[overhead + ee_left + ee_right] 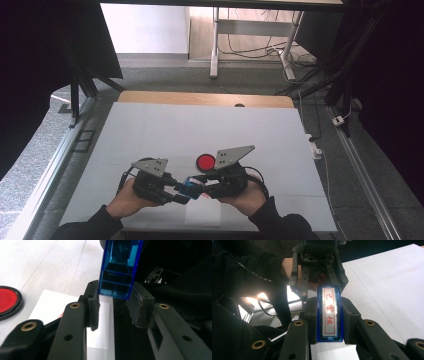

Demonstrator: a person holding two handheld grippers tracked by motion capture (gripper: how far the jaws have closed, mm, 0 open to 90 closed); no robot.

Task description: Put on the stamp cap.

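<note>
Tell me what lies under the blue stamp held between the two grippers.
Under the blue stamp lies a white sheet of paper on the table. The stamp's hollow end faces the left gripper. The right gripper covers its far end.

blue box [119, 270]: glossy clear plastic | gripper pads [93, 305]: matt rubbery | red disc [6, 300]: glossy

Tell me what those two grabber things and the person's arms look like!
Both are black. The left gripper and right gripper each carry a grey three-cornered plate on top, dotted with small holes. Black cables loop from their bodies. Up close, the jaws are chunky black bars with brass-ringed holes and dark rubbery pads. The person wears dark long sleeves.
</note>
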